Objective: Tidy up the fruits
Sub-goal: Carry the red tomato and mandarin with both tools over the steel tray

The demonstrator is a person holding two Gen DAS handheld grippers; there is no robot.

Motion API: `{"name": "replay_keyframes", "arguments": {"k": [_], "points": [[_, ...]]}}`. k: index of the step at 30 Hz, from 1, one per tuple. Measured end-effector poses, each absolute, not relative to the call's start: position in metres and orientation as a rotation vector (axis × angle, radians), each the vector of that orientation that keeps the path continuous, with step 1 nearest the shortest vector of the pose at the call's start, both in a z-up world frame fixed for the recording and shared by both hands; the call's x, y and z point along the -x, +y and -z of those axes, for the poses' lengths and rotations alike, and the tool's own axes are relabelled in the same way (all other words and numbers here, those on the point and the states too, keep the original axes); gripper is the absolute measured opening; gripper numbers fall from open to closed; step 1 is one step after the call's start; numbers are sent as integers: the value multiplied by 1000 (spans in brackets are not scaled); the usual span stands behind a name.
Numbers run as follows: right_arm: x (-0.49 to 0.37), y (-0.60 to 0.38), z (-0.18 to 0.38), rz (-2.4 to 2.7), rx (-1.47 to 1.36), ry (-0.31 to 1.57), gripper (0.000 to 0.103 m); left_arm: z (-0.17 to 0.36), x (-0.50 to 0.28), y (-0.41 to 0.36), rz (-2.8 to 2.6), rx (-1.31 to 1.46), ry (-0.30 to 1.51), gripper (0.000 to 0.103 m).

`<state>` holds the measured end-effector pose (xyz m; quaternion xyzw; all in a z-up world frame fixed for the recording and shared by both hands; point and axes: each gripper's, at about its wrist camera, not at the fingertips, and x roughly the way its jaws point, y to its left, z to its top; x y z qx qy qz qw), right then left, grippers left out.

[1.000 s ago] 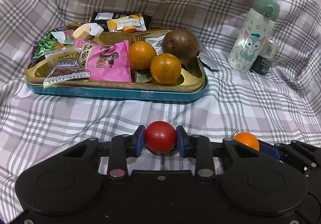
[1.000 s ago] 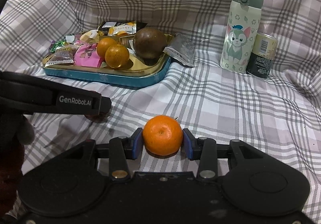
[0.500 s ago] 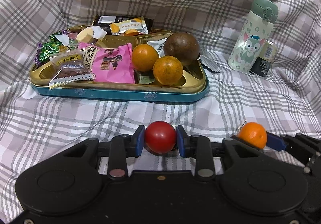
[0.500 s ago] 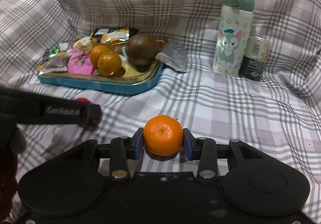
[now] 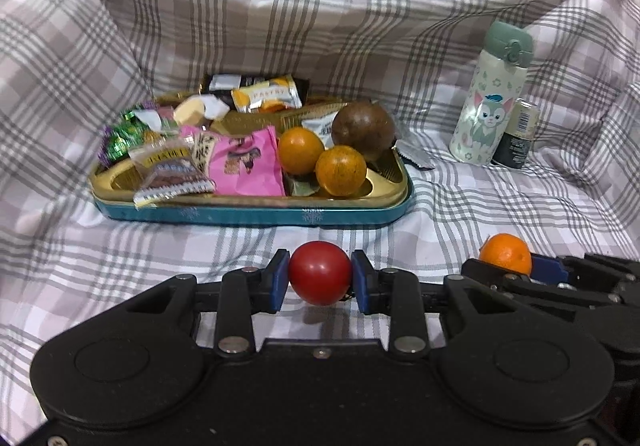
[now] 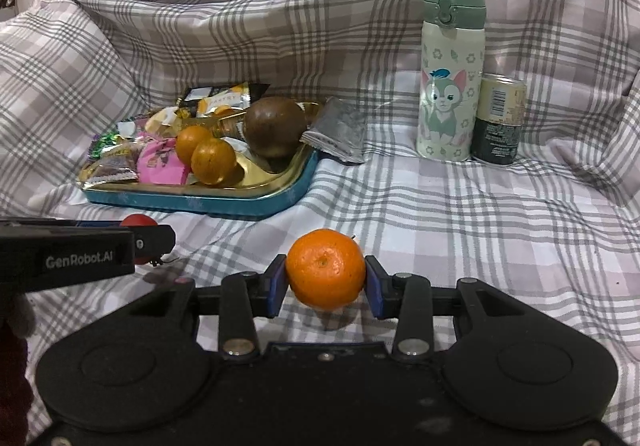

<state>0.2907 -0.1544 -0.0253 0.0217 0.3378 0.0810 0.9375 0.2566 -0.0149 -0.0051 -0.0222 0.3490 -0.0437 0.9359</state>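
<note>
My left gripper is shut on a red tomato, held above the checked cloth in front of the tray. My right gripper is shut on an orange mandarin; it also shows in the left wrist view at the right. The teal and gold tray holds two orange fruits, a brown round fruit and several snack packets. The tray also shows in the right wrist view, left of centre, and the tomato shows there behind the left gripper's body.
A cat-print bottle and a small can stand at the back right. A grey packet leans at the tray's right end. The checked cloth covers the surface and rises behind and at both sides.
Both grippers have risen and drawn back a little from the tray, each keeping its fruit. The tray and bottle look smaller and farther.
</note>
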Motion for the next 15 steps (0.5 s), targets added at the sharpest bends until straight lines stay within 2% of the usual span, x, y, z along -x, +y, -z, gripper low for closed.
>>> {"name": "replay_keyframes", "arguments": {"k": [15], "points": [[-223,-168,-15,-174,-81,602,41,-33,-172,-2,137,81,668,41]]}}
